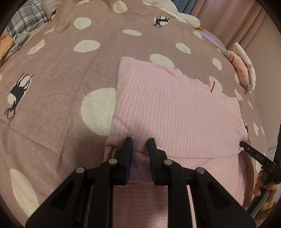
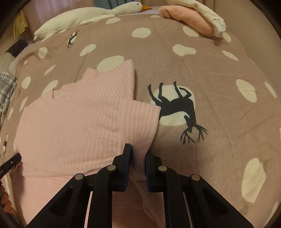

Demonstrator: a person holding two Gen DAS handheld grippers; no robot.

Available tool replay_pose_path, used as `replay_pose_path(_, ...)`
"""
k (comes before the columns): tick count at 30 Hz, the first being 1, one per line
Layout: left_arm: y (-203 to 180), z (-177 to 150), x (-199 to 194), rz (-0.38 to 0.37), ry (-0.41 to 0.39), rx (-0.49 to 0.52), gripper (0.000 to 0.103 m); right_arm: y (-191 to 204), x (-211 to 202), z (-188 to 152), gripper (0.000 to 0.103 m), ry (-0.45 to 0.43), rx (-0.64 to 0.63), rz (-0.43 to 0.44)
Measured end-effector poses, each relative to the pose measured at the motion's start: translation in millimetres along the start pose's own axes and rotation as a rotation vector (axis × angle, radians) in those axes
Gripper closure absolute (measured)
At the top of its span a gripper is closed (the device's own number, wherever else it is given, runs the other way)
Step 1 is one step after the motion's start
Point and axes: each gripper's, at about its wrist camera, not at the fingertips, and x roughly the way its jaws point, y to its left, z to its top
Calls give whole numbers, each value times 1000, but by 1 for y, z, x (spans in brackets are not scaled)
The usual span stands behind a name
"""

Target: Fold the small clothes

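Mid-fold on the pink striped top [image 1: 175, 112], spread on the spotted bedspread [image 1: 58, 73] with its neckline away at 12 o'clock. Near hem doubled over and lifted, gripped at both bottom corners. Left tool [image 1: 139, 154] narrowed onto a bunched fold of pink cloth at the top's 7 o'clock corner, fabric filling the gap between the pads. Right tool [image 2: 138, 157] pinched almost fully closed on the sleeve-side cloth at the 5 o'clock corner, a thin layer caught between the blue pads. Short sleeve [image 2: 140, 114] lying out toward 3 o'clock, its stitched seam plain to see, its edge just touching the black deer print [image 2: 177, 108].

By the look of it, the bottom-to-top fold: hem taken up, not yet carried. Next move likely both tools travelling together toward 12 o'clock, kept level with each other so the hem lands square near the neckline, then both pads let go at once. Risk: one corner leading and a skewed crease, or the loose sleeve dragging under.

Elsewhere on the bed: a toy goose [image 2: 91, 15] stretched along at 11 o'clock, folded peach and cream clothes [image 2: 193, 19] stacked at 1 o'clock, a plaid pillow [image 1: 26, 19] off at 10 o'clock. All well apart from the top.
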Motion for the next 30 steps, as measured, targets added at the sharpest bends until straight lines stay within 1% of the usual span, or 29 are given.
replay_pose_path(8, 7, 0, -1, -35, 4, -38, 83, -2, 1, -2, 93, -8, 7, 9)
replay_pose_path(30, 12, -6, -6, -64, 12, -60, 83, -2, 1, -4, 93, -20, 15, 6)
